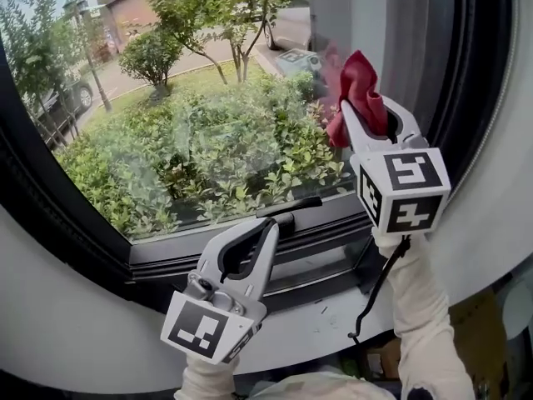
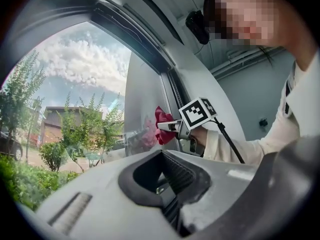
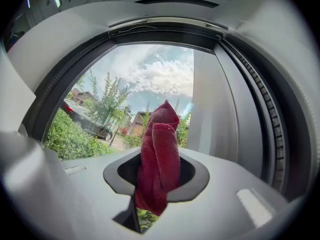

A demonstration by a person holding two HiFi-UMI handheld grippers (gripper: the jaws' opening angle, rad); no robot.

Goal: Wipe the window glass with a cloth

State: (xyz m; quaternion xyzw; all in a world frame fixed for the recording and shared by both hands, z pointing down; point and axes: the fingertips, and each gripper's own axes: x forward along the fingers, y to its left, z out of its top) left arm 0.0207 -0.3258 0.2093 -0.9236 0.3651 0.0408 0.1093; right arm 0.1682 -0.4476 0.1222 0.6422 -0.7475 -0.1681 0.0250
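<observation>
Left gripper (image 1: 279,222) down low and closest, jaws pinched together on nothing, tips by the bottom edge of the window frame (image 1: 208,255). Right gripper (image 1: 353,115) higher up, clamped on the bunched red cloth (image 1: 356,83), right at the window glass (image 1: 208,132) near its right edge.

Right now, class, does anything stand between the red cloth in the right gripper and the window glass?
Nothing visible does. The right gripper holds the red cloth up at the right side of the window glass. The left gripper sits lower, near the sill, out of the way.
</observation>
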